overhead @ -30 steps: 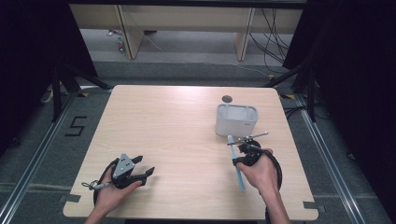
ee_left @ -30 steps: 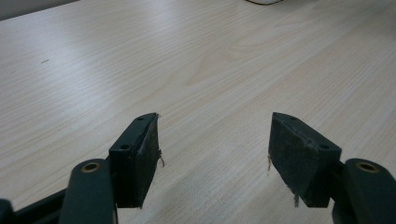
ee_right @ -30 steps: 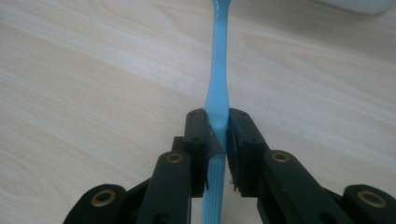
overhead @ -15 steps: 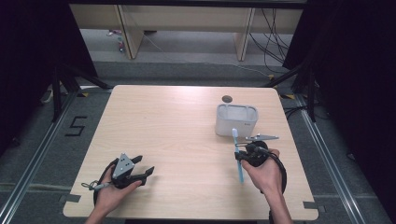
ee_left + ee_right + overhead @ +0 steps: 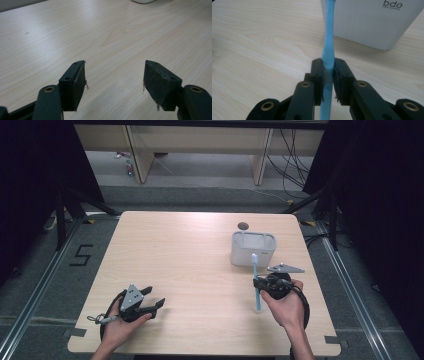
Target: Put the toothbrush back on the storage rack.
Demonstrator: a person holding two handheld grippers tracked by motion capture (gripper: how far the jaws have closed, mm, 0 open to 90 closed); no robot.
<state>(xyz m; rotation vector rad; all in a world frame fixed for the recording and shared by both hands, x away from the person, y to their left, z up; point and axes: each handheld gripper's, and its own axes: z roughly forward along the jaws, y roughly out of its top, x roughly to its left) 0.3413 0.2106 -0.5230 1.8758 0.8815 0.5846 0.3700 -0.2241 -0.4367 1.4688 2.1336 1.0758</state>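
A light blue toothbrush [image 5: 256, 285] stands nearly upright, white head up, in my right gripper [image 5: 258, 283], which is shut on its handle just in front of a white rectangular holder [image 5: 253, 248]. In the right gripper view the blue toothbrush [image 5: 328, 47] is pinched at mid-handle between the pads [image 5: 319, 72], with the holder [image 5: 372, 22], marked "bdo", right behind it. My left gripper [image 5: 155, 304] rests open at the near left of the table, nothing between its jaws. Bare wood lies ahead of the left gripper [image 5: 113, 77].
The light wooden table [image 5: 185, 255] has a small round hole [image 5: 243, 226] behind the holder. Around it are dark floor, black stands at left and right, and cables at the far right.
My right gripper has turned the toothbrush from tilted to nearly upright and drawn it a little toward the near edge. The left gripper has stayed put.
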